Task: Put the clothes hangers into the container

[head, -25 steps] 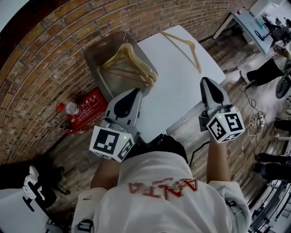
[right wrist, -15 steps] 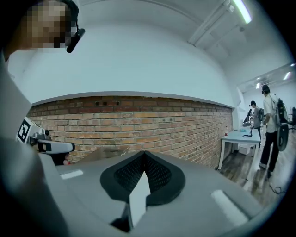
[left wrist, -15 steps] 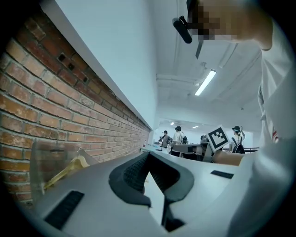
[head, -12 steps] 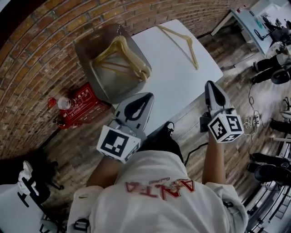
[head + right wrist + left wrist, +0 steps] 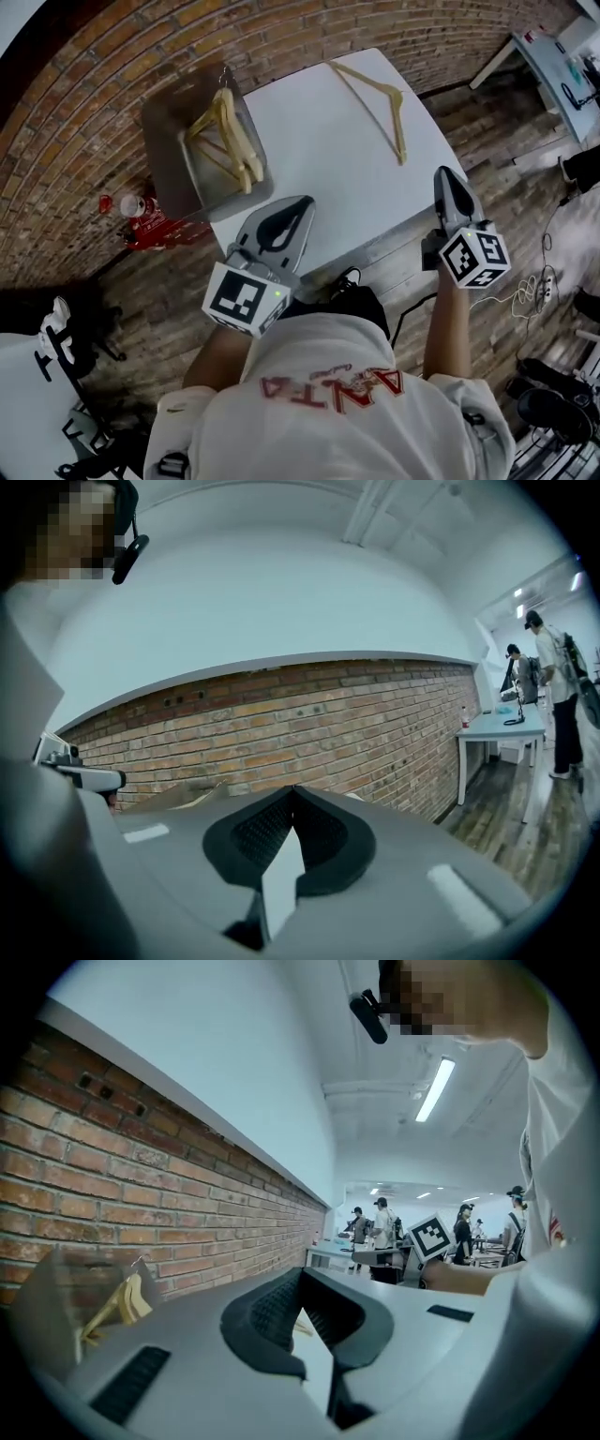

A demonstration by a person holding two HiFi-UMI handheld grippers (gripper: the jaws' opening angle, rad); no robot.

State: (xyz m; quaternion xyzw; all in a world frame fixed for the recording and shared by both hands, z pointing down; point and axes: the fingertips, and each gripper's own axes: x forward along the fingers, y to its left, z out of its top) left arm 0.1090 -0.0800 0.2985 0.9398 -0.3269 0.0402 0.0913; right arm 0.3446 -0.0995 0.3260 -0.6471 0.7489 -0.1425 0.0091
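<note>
Brick wall at back, wood floor below, white table in the middle of the head view.

One pale wooden hanger lies flat on the table's far right part, near the right edge, with nothing touching it. Several more hangers are bundled inside the grey translucent container, which sits just beside the table's left edge, against the wall.

Left gripper: over the table's near left corner, jaws pressed together, nothing between them. Its own view shows the container and its hangers to the left.

Right gripper: off the table's near right edge, over the floor, well apart from the lone hanger. Jaws together, empty.

Red object on the floor below the container.
</note>
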